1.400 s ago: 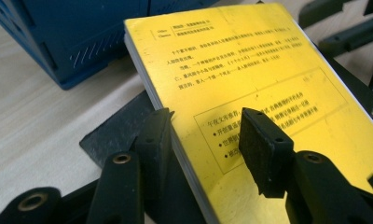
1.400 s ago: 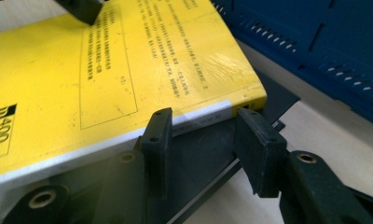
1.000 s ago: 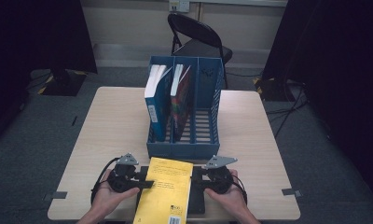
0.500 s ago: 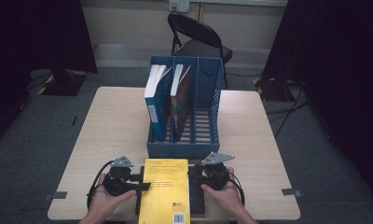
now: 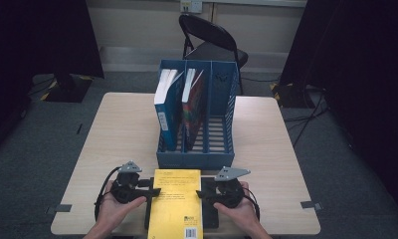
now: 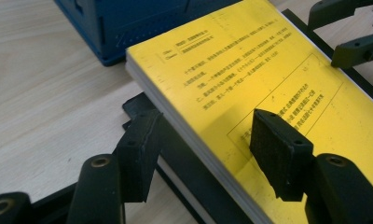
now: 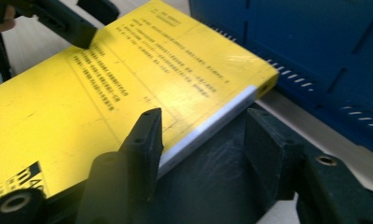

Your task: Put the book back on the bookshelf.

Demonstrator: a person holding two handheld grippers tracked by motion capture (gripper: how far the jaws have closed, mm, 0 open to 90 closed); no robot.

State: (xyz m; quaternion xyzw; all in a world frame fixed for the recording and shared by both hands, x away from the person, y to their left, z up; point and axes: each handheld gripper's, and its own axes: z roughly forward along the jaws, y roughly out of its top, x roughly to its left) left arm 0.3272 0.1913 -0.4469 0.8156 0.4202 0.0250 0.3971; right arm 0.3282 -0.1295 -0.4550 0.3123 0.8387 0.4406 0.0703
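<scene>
Yellow book (image 5: 177, 201), flat, long axis toward rack (image 5: 197, 158)

Yellow book (image 5: 177, 201), closed, flat, table's near edge

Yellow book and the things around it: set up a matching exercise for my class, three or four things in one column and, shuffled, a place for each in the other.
Things
1. yellow book
2. blue file rack
3. folding chair
4. blue-spined book

Places
A. behind the table's far edge
B. standing in the rack's left compartment
C. lying flat at the near edge, between the two grippers
D. upright at the middle of the table

Pairs: 1-C, 2-D, 3-A, 4-B
</scene>
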